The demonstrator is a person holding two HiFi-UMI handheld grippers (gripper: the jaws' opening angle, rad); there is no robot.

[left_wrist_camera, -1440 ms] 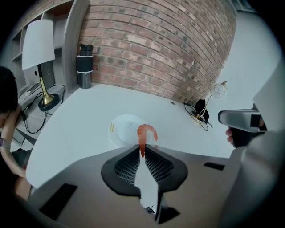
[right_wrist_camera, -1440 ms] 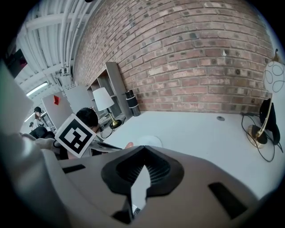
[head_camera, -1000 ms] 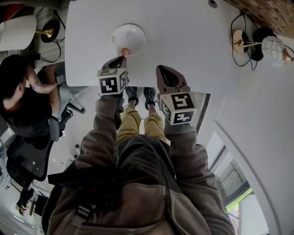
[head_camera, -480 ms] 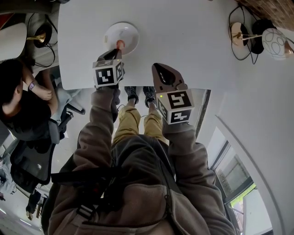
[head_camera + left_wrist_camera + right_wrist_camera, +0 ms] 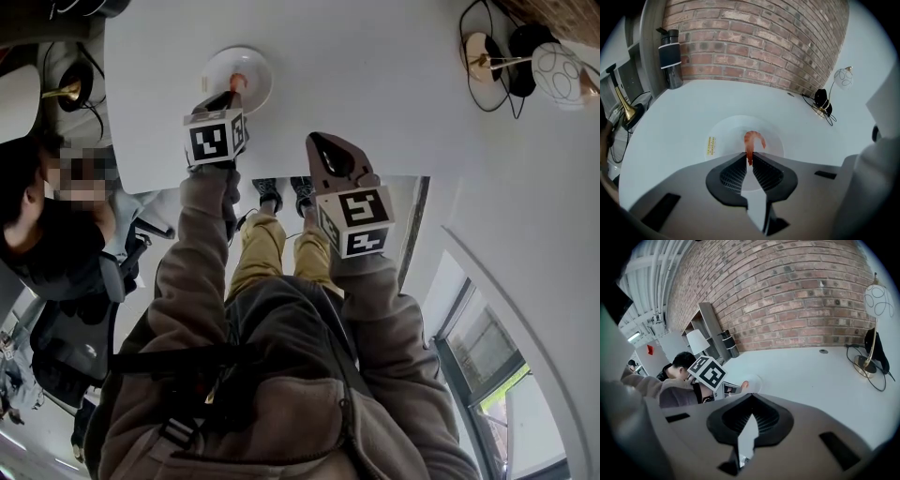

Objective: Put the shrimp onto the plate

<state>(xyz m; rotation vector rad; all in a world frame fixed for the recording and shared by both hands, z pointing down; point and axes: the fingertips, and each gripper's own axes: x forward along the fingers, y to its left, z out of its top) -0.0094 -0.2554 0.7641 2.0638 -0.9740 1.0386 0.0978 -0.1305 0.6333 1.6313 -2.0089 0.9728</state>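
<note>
Moved: left tongs [image 5: 225, 97] have carried the shrimp [image 5: 753, 142] forward, from the near rim of the plate [image 5: 723, 129] to over its middle, and the plate now looks larger in the left gripper view.
Left tongs: closed on the shrimp's tail end, with the curled body sticking out past the tips.
Shrimp: above the plate's centre. No view settles whether it touches the plate.
Right tongs [image 5: 750, 414]: closed with nothing between them, held by the near edge of the tabletop [image 5: 375, 84], well apart from the plate.
Risk: if the shrimp is released from too high, it may bounce or roll off the shallow plate onto the tabletop.
Risk: the thin tail could stick to one pad and drag the shrimp back over the rim as the tongs pull away.
Risk: pressing down could nudge the light plate.
</note>
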